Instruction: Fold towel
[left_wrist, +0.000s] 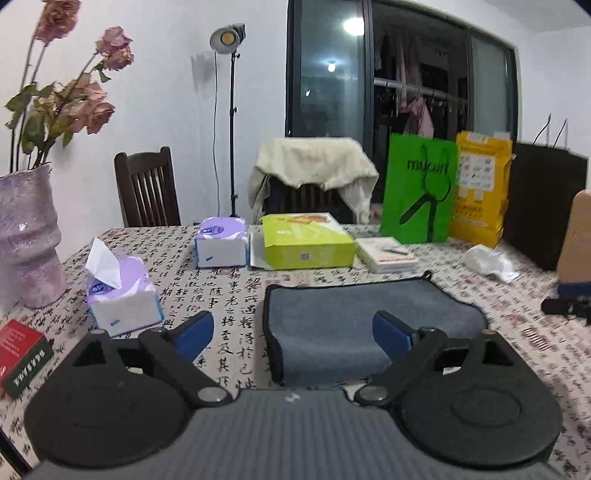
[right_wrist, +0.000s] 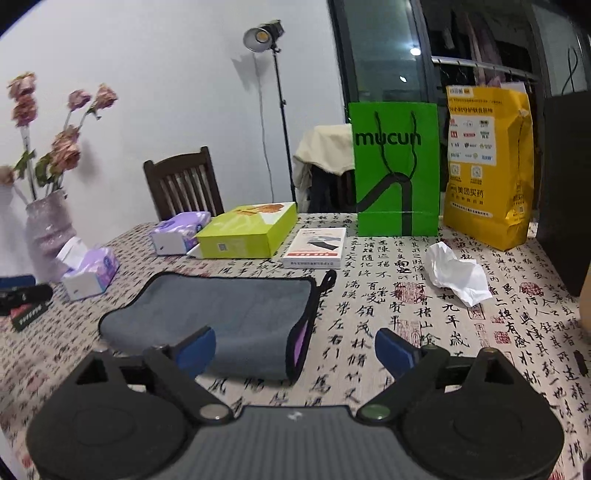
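A grey towel (left_wrist: 354, 317) with a black hem lies folded on the calligraphy-print tablecloth; it also shows in the right wrist view (right_wrist: 236, 314), where a purple inner side peeks out at its right edge. My left gripper (left_wrist: 293, 334) is open and empty, hovering over the towel's near left edge. My right gripper (right_wrist: 295, 349) is open and empty, just above the towel's near right corner. A hanging loop sticks out at the towel's far right corner (right_wrist: 328, 277).
Two tissue boxes (left_wrist: 122, 291) (left_wrist: 221, 240), a yellow-green box (left_wrist: 306, 240), a white booklet (right_wrist: 317, 247), a crumpled tissue (right_wrist: 458, 273), green (right_wrist: 395, 166) and yellow (right_wrist: 487, 162) bags, a vase (left_wrist: 26, 236), a red box (left_wrist: 22, 354).
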